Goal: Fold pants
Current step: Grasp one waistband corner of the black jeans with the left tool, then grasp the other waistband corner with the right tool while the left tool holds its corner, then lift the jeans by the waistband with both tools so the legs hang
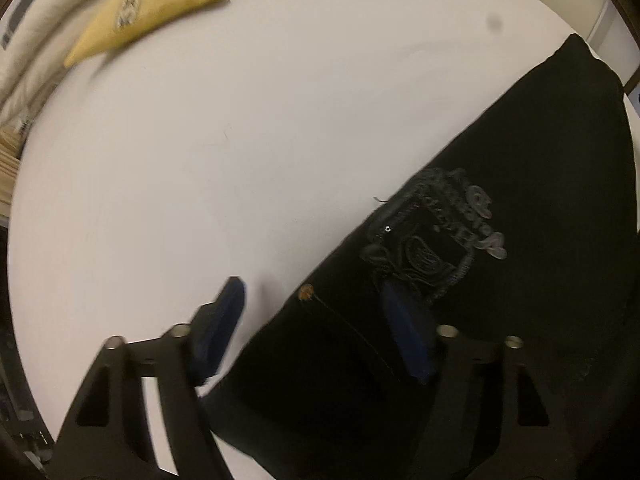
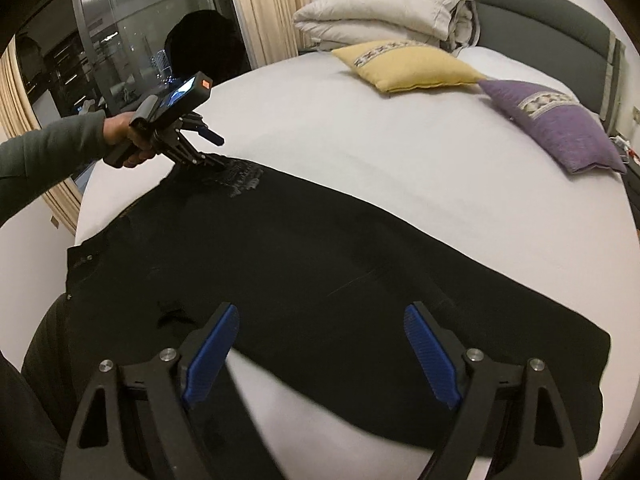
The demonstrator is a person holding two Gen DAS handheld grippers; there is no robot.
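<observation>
My left gripper straddles the edge of the black pants unclenched, my right gripper gapes above them, both readying grips for folding.

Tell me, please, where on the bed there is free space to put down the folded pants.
Free: the white sheet between the black pants and the yellow pillow. Crowded: the headboard end, with the folded duvet and the purple pillow.

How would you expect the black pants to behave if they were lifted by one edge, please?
The black pants would probably droop limply, since they lie flat following the bed. Their long spread suggests the free end would drag. The embroidered patch may be slightly stiffer.
</observation>
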